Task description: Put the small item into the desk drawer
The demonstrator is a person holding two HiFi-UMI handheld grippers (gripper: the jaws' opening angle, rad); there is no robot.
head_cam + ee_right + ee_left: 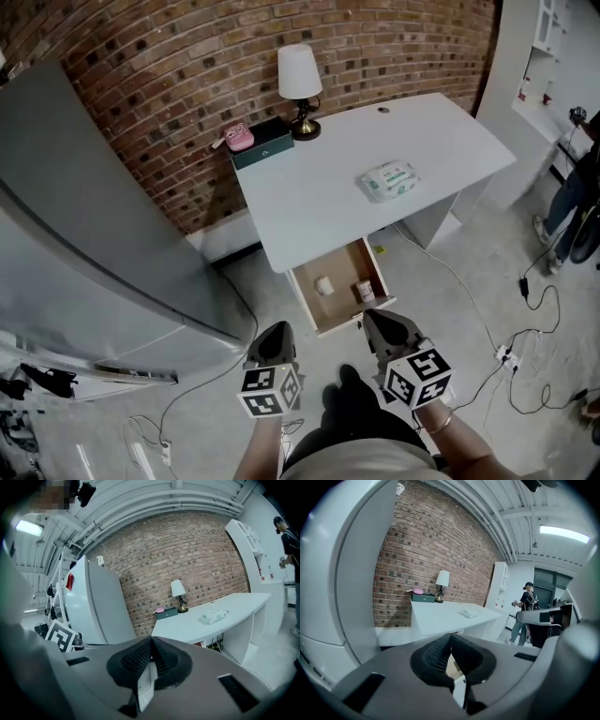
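as the head view looks down, a small white item (324, 285) lies in the open drawer (344, 268) under the counter (309, 178). left gripper view: the left hand-held gripper (450, 636) is clenched, empty. right gripper view: the right hand-held gripper (151, 640) is clenched, empty.

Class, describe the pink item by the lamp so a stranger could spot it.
Start at the white desk against the brick wall. Beside its lamp sits a dark green box; the pink item lies on top, the only pink thing there.
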